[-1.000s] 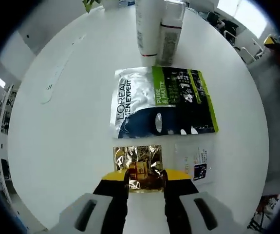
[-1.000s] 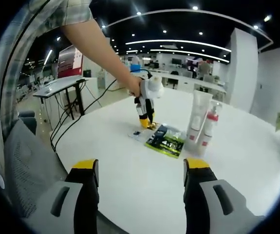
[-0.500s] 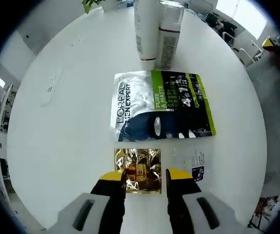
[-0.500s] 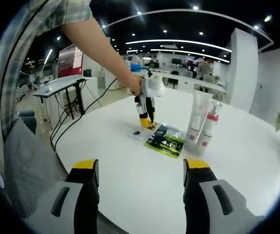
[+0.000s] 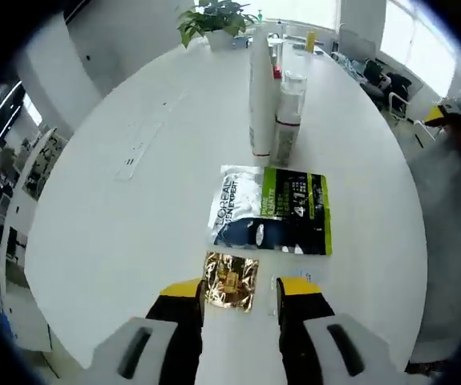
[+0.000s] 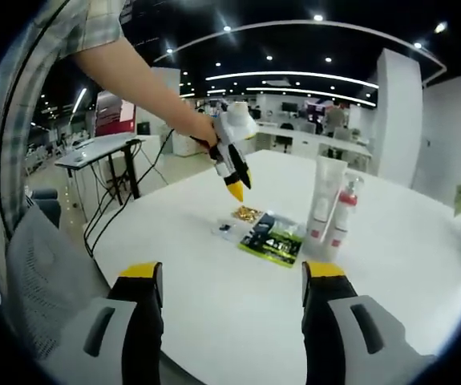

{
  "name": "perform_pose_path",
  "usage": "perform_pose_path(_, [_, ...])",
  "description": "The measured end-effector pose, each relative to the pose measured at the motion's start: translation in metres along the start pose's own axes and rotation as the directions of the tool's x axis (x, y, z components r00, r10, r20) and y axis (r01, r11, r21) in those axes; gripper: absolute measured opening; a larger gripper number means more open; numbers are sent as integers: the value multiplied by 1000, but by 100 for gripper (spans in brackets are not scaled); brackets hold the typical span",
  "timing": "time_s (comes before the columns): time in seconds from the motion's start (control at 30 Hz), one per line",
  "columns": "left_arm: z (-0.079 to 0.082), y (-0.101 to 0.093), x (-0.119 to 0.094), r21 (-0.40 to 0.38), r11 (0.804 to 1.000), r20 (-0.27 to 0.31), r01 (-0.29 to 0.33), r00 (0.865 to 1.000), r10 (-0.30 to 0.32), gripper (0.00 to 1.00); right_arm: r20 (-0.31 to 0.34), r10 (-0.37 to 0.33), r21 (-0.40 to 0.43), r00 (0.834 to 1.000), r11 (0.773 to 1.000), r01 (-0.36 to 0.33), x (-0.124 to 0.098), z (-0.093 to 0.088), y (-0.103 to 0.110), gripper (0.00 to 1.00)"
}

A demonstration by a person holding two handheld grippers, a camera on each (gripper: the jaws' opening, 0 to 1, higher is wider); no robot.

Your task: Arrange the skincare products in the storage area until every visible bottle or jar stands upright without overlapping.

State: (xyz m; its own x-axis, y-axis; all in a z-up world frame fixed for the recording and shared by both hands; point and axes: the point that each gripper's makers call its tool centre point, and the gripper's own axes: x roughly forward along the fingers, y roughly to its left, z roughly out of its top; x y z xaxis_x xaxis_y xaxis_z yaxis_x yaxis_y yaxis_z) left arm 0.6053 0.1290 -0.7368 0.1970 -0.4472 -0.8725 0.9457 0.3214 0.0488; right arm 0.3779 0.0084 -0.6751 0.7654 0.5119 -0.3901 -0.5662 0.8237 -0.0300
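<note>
A tall white tube (image 5: 260,88) and a shorter bottle with a red band (image 5: 287,120) stand upright side by side on the round white table (image 5: 118,233). A green and white pouch (image 5: 272,210) lies flat in front of them, with a gold sachet (image 5: 232,281) nearer me. My left gripper (image 5: 238,290) hangs open above the gold sachet and holds nothing. In the right gripper view a hand holds that left gripper (image 6: 236,190) raised over the gold sachet (image 6: 248,213), the pouch (image 6: 272,238), the tube (image 6: 324,200) and the bottle (image 6: 341,220). My right gripper (image 6: 232,273) is open, back at the table's near edge.
A small pale sachet (image 6: 226,228) lies beside the gold one. A potted plant (image 5: 214,16) stands at the table's far side. A grey mesh chair (image 6: 38,265) stands off the table's edge at the left, and desks fill the room behind.
My left gripper has lifted up and away from the gold sachet, which stays flat on the table. The right gripper has not moved.
</note>
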Motion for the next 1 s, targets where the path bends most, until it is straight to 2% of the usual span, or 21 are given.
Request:
perform_pose_path(0.1, [4,-16,-24,-63,998,84,-33,996,38,39,20,8,4,1000,1000,-8,-1,4,2,68])
perform_pose_path(0.17, [0,-23,-43,-101,992,123,-74,989,86,41,31,11,6,999,1000,-11,-2,6,2,68])
perform_pose_path(0.2, [-4,-23,-55,-138,984,147,-110,980,130,43,39,14,8,999,1000,-14,-3,8,2,68])
perform_pose_path(0.27, [-13,-29,-74,-207,968,182,-142,966,181,46,50,21,10,999,1000,-21,-4,10,4,68])
perform_pose_path(0.33, [-19,-37,-87,-232,959,205,-161,956,210,47,59,27,11,998,1000,-27,-5,12,5,68])
perform_pose_path(0.4, [-28,-51,-104,-237,949,209,-209,943,260,49,71,40,16,997,999,-41,-6,14,7,69])
perform_pose_path(0.5, [-25,-66,-118,-262,937,255,-230,920,297,53,88,56,22,995,998,-59,-7,18,10,69])
perform_pose_path(0.53, [-23,-71,-122,-286,930,276,-232,909,312,54,89,60,21,994,998,-62,-7,18,11,69])
perform_pose_path(0.6, [-20,-83,-136,-343,907,328,-244,874,359,58,94,69,17,993,997,-71,-7,19,14,70])
perform_pose_path(0.63, [-21,-89,-140,-347,904,336,-249,867,368,59,100,74,18,992,997,-76,-8,20,15,70])
perform_pose_path(0.67, [-22,-92,-145,-367,892,340,-265,854,394,61,104,76,19,992,997,-79,-8,20,15,71])
perform_pose_path(0.7, [-25,-96,-152,-403,872,353,-278,832,429,61,106,77,18,991,997,-79,-8,21,16,72])
perform_pose_path(0.73, [-26,-101,-156,-421,864,366,-275,821,439,62,107,75,16,991,997,-77,-9,21,15,72])
perform_pose_path(0.77, [-29,-107,-162,-449,848,378,-280,801,464,64,108,74,15,991,997,-76,-9,21,15,73])
perform_pose_path(0.83, [-34,-118,-169,-481,827,395,-289,771,499,66,110,69,18,991,997,-72,-9,22,14,74])
perform_pose_path(0.87, [-38,-123,-170,-491,821,393,-291,767,508,68,112,64,19,992,998,-66,-9,22,13,74])
perform_pose_path(0.93, [-45,-132,-175,-531,795,398,-293,742,539,70,113,59,27,992,998,-62,-8,22,11,76])
perform_pose_path(0.97, [-48,-135,-175,-559,778,396,-287,733,554,71,111,57,30,992,998,-61,-8,22,11,76])
perform_pose_path(1.0, [-51,-140,-176,-602,752,394,-269,720,572,71,109,56,31,992,998,-60,-8,21,11,77])
